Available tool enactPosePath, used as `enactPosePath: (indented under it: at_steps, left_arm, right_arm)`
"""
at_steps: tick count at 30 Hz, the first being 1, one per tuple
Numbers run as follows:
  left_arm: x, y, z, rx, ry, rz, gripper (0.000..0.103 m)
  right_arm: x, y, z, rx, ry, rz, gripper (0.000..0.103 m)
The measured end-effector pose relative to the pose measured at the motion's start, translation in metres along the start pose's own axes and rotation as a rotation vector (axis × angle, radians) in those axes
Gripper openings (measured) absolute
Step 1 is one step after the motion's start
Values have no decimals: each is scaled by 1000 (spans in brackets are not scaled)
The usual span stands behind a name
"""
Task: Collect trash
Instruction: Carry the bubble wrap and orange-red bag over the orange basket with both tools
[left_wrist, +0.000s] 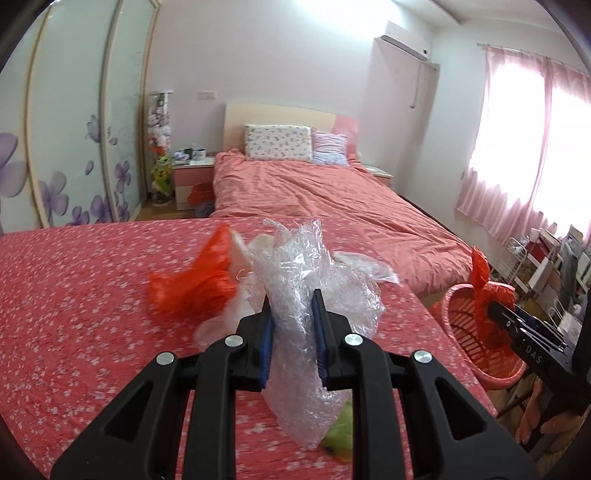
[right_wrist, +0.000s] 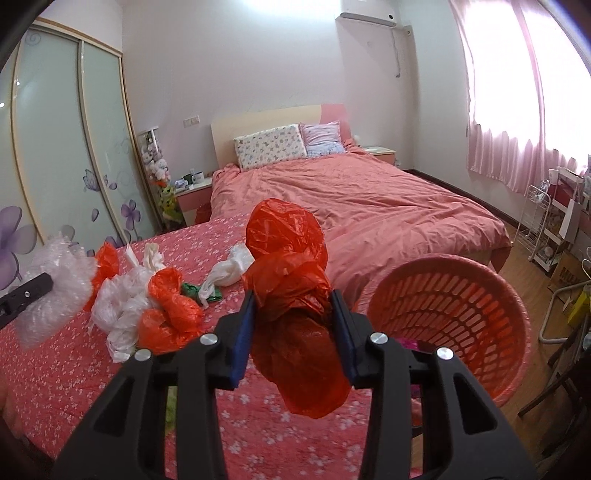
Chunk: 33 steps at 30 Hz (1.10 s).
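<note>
My left gripper is shut on a crumpled wad of clear bubble wrap, held above the red floral bedspread. My right gripper is shut on a crumpled red plastic bag, just left of the red plastic basket. In the left wrist view that red bag hangs over the basket. More trash lies on the bedspread: white bags, red bags, a green scrap and a knotted white bag.
Behind the bedspread stands a bed with a salmon duvet and two pillows. Flowered sliding wardrobe doors line the left wall. A white wire rack and boxes crowd the right wall under pink curtains, on a wooden floor.
</note>
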<state>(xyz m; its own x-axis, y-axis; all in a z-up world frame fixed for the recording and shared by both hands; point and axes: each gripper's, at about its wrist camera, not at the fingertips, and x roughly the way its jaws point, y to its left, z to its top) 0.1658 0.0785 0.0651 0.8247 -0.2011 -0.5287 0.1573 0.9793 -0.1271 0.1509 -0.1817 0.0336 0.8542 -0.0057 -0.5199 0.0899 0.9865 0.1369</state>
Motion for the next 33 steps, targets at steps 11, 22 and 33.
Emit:
enactPosePath:
  at_steps: [11, 22, 33]
  left_arm:
    - [22, -47, -5, 62, 32, -69, 19]
    - [40, -96, -10, 116, 49, -142, 19]
    - [64, -151, -14, 154, 70, -234, 20]
  right_arm:
    - [-19, -32, -3, 38, -34, -45, 39]
    - [-24, -63, -11, 72, -46, -100, 40]
    - [-29, -100, -16, 135, -75, -149, 40]
